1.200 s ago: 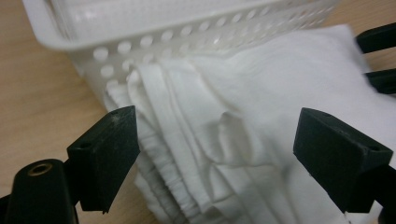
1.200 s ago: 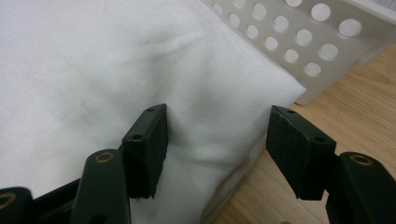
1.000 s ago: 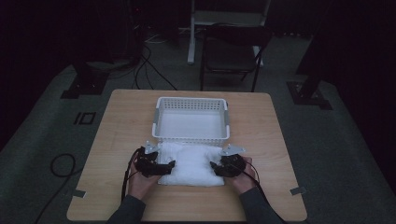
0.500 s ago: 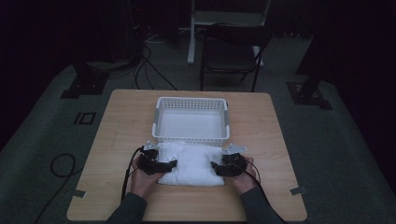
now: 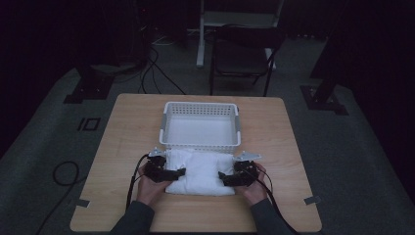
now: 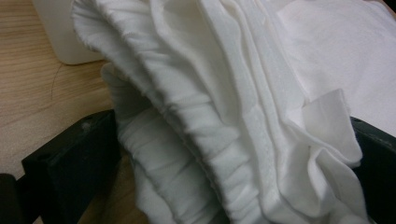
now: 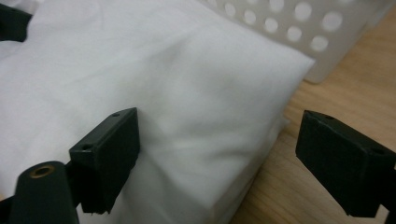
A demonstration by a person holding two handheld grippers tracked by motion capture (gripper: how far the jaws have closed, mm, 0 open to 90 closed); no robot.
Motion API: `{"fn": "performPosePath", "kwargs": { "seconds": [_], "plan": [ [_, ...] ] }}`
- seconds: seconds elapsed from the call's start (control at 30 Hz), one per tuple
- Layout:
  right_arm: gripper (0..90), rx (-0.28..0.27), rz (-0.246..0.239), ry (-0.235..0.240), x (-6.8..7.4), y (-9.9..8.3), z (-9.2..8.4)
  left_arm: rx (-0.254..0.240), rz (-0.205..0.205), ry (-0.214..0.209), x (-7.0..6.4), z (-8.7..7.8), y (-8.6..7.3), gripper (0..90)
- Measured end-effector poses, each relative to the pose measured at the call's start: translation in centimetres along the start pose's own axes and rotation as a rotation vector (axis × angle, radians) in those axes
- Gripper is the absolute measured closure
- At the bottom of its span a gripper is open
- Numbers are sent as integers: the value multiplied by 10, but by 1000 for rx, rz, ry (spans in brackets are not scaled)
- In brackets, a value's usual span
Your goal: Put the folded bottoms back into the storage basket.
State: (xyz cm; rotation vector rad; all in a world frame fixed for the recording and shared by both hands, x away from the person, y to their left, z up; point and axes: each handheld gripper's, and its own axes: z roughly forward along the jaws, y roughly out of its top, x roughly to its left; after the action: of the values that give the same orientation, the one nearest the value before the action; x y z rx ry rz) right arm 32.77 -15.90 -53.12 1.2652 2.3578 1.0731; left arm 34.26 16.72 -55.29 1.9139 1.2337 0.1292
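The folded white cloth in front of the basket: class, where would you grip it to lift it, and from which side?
Grip the folded white cloth at its two short ends, left tongs from the left and right tongs from the right. Its stacked layers show at those edges, so open jaws can straddle the whole thickness, probably keeping the fold together.

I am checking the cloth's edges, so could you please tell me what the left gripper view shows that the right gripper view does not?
The left gripper view shows the folded white cloth edge-on, its stacked layers and a gathered, ribbed hem lying between the widely parted jaws of the left gripper. The right gripper view shows the cloth's smooth top and corner, the white basket with its round holes, and the right gripper open astride that corner. Both show the cloth and the wooden table.
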Motion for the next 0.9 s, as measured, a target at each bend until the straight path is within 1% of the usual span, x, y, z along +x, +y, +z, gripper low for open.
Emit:
{"fn": "performPosePath", "kwargs": {
  "seconds": [0.03,0.13,0.2,0.27,0.33,0.4,0.53,0.6,0.63,0.7,0.77,0.8,0.9],
  "plan": [
    [127,9,19,13,-2,-1,3,0,1,0,0,0,0,0],
    [126,33,108,95,-13,-4,11,-2,0,0,-1,0,-1,0],
    [128,43,154,138,-18,-6,14,3,3,-3,-1,0,-1,0],
    [147,36,151,146,-18,-7,14,7,8,-4,-2,0,-1,0],
    [201,26,151,165,-17,-7,15,8,8,-6,-3,0,-1,0],
    [250,20,171,199,-18,-7,15,5,17,-9,-5,1,-2,0],
    [339,19,200,243,-20,-8,16,15,34,-35,-8,2,-2,0],
    [372,22,218,259,-21,-8,17,23,34,-43,-9,3,-2,0],
    [387,21,223,269,-22,-8,17,28,29,-57,-10,3,-1,6],
    [422,23,246,292,-23,-8,19,30,12,-84,-9,2,-1,73],
    [454,22,256,309,-24,-8,20,30,-3,-99,-9,1,-1,139],
    [472,24,261,318,-25,-8,20,29,-6,-100,-8,1,-1,158],
    [514,30,248,329,-25,-8,21,28,-21,-111,-8,1,-1,237]
  ]
}}
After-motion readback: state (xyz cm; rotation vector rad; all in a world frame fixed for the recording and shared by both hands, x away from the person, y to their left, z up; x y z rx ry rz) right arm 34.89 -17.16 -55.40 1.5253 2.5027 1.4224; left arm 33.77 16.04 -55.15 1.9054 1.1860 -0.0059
